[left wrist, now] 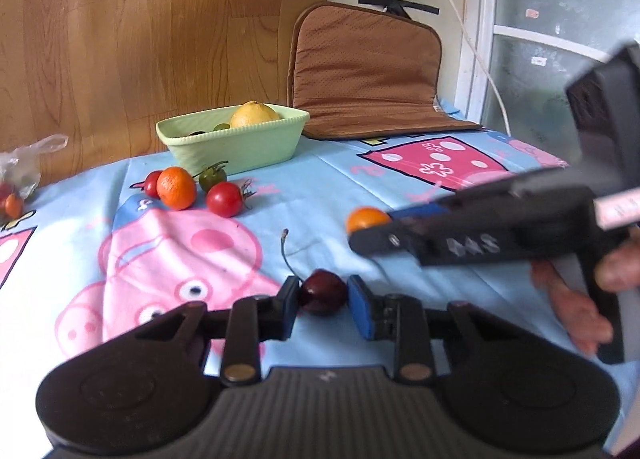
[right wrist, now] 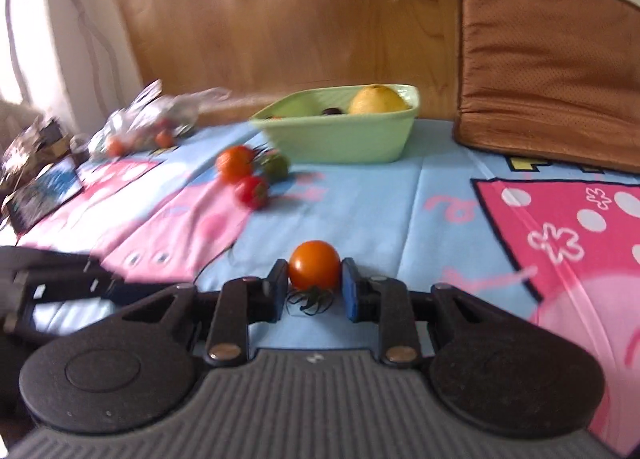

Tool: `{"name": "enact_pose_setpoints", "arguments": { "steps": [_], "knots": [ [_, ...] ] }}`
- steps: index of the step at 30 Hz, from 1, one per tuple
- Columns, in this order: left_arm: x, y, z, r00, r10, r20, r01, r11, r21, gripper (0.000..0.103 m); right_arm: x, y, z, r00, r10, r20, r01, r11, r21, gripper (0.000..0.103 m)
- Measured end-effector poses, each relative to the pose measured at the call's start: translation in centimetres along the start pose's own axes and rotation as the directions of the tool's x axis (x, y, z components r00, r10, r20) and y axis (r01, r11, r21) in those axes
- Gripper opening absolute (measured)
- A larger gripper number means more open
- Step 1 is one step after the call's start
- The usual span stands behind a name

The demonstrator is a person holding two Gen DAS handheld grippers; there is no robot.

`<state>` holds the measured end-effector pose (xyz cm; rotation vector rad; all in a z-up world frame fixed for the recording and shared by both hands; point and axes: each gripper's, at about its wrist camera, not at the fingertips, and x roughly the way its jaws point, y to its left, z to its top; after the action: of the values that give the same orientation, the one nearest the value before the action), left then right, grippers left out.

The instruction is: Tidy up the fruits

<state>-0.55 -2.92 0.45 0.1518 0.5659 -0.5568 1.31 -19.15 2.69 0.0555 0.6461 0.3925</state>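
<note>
My left gripper (left wrist: 322, 299) is shut on a dark red cherry (left wrist: 324, 293) with a long stem, low over the cartoon-print cloth. My right gripper (right wrist: 315, 279) is shut on a small orange tomato (right wrist: 314, 265), its green calyx pointing down. In the left wrist view that tomato (left wrist: 364, 219) shows at the right gripper's tip, to the right of the cherry and beyond it. A pale green bowl (left wrist: 236, 143) at the back holds a lemon (left wrist: 254, 115) and small dark fruits. In front of it lie a mandarin (left wrist: 176, 187), a red tomato (left wrist: 224, 199) and a green tomato (left wrist: 212, 178).
A brown cushion (left wrist: 364, 71) leans on the wall right of the bowl. A clear plastic bag (right wrist: 148, 119) with small fruits lies at the far left. A person's hand (left wrist: 576, 307) grips the right gripper's handle. Wood panelling backs the table.
</note>
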Motion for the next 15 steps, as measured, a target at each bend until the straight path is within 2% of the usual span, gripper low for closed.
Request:
{"name": "enact_pose_setpoints", "arguments": {
  "steps": [3, 7, 11, 15],
  "knots": [
    [-1.7, 0.4, -0.9, 1.000, -0.019, 0.003, 0.019, 0.999, -0.032, 0.027, -2.0, 1.5, -1.7, 0.999, 0.052, 0.010, -0.052, 0.999, -0.005, 0.031],
    [-3.6, 0.8, -2.4, 1.000, -0.027, -0.002, 0.027, 0.998, -0.063, 0.027, -3.2, 4.2, -3.2, 0.990, 0.141, -0.018, -0.141, 0.989, -0.033, 0.031],
    [-4.7, 1.3, -3.5, 0.999, -0.034, 0.008, 0.035, 0.995, -0.094, 0.027, -3.2, 5.8, -3.3, 0.987, 0.156, -0.030, -0.157, 0.985, -0.074, 0.031],
    [-4.9, 2.1, -2.9, 0.999, -0.038, 0.020, 0.040, 0.994, -0.103, 0.027, -2.7, 4.9, -2.3, 0.983, 0.179, -0.035, -0.179, 0.984, -0.003, 0.031]
  ]
}}
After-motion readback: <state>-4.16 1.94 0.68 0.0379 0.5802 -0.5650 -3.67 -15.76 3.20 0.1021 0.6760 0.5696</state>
